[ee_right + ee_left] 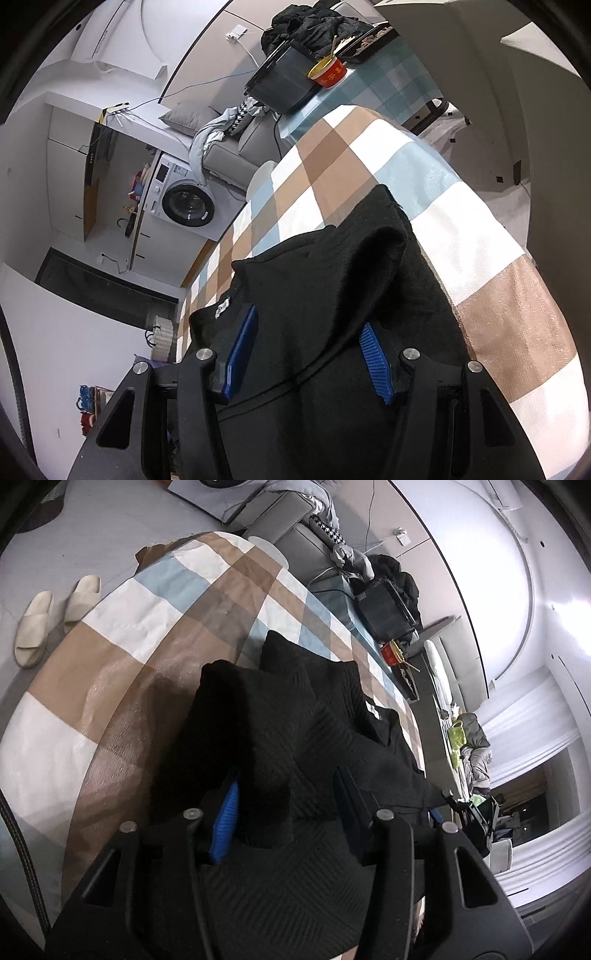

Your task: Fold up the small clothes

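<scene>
L gripper (284, 812) is hovering w/ jaws apart, a hump of the black textured knit garment (295, 716) sitting btwn the pads, grip unclear. R gripper (310, 354) is standing released over the same cloth. Garment is lying bunched on the checked brown, white & blue surface (122, 635); sleeves look tucked in, final folds prob. still pending.

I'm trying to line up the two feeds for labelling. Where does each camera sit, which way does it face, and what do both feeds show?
Left wrist: on the left hand-held gripper, looking down along its fingers at the black garment on the checked cloth; slippers on the floor beyond.
Right wrist: on the right hand-held gripper, over the same garment; washing machine behind.
Shared: garment, checked cloth, red cup.
</scene>
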`<move>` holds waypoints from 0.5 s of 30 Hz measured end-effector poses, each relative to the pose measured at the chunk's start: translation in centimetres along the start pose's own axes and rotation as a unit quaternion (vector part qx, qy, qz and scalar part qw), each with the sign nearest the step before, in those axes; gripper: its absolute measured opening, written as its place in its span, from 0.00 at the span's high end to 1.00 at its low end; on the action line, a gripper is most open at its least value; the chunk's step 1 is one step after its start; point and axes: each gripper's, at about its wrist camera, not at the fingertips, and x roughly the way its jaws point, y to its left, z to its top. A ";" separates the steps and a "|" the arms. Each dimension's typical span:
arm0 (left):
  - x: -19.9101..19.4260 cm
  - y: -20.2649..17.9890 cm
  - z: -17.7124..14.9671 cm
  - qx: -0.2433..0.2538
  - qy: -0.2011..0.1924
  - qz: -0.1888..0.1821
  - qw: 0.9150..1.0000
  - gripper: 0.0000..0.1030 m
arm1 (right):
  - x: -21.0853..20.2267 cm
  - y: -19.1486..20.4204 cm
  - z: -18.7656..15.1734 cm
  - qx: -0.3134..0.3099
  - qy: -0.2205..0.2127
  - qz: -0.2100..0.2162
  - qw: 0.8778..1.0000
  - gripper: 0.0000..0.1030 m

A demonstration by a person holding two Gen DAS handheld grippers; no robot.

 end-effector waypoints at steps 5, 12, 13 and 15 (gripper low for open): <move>-0.3 -1.2 1.1 0.011 -0.030 -0.033 0.999 0.92 | 0.8 0.3 0.5 -0.003 -0.009 -0.024 1.000 0.77; -1.6 -1.6 7.0 -0.036 -0.134 -0.019 0.990 0.88 | 1.3 2.5 4.9 0.021 -0.039 0.050 0.998 0.79; -1.5 -1.3 7.6 -0.047 -0.139 -0.013 0.989 0.83 | 0.8 2.6 5.5 0.030 -0.056 0.054 0.997 0.68; -1.5 -0.3 8.0 -0.072 -0.138 -0.011 0.988 0.65 | -0.6 3.1 6.2 0.034 -0.087 0.053 0.994 0.64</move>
